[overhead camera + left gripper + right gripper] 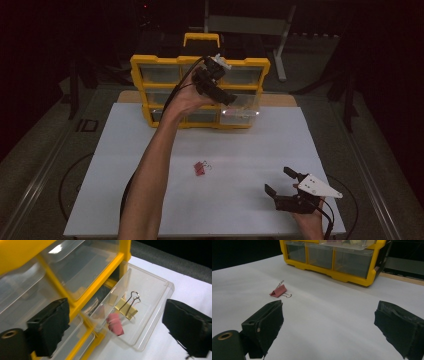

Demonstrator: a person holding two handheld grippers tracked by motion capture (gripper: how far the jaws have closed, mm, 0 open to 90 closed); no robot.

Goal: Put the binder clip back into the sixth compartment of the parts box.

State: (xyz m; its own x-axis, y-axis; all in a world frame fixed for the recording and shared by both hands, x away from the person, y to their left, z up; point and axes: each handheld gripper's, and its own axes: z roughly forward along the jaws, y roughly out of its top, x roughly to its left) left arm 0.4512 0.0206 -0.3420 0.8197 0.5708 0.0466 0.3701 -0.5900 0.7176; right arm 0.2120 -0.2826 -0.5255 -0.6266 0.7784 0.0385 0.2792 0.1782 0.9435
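Black jaws, left gripper (115,322): held wide apart over the open drawer, nothing between them, no pad touching anything.
Black jaws, right gripper (328,330): also spread wide, idle low over the white table top (332,305), gripping nothing.
Drawer contents: a yellow metal binder clip with wire handles (127,307) lies loose in the pulled-out clear plastic drawer (150,287), just beside a pink binder clip (115,325) nearer the drawer's front corner.
Remaining clip: a pink metal binder clip with wire handles (201,168) lies on the white table top near its middle, well apart from both grippers and from the yellow plastic drawer cabinet (150,62).
Handling, judged: light, stiff sprung steel, smooth painted sides that may slip; not fragile. The folded body is the surest place to pinch, across its flat sides; the thin wire loops would likely swivel or slide out.
Left gripper view adds: the inside of the drawer, the two clips in it and their touching or near-touching position, which I cannot settle.
Right gripper view adds: the table clip's tilt, resting on one side with one handle raised.
High view adds: the whole layout, with the drawer standing out from the cabinet's lower right.
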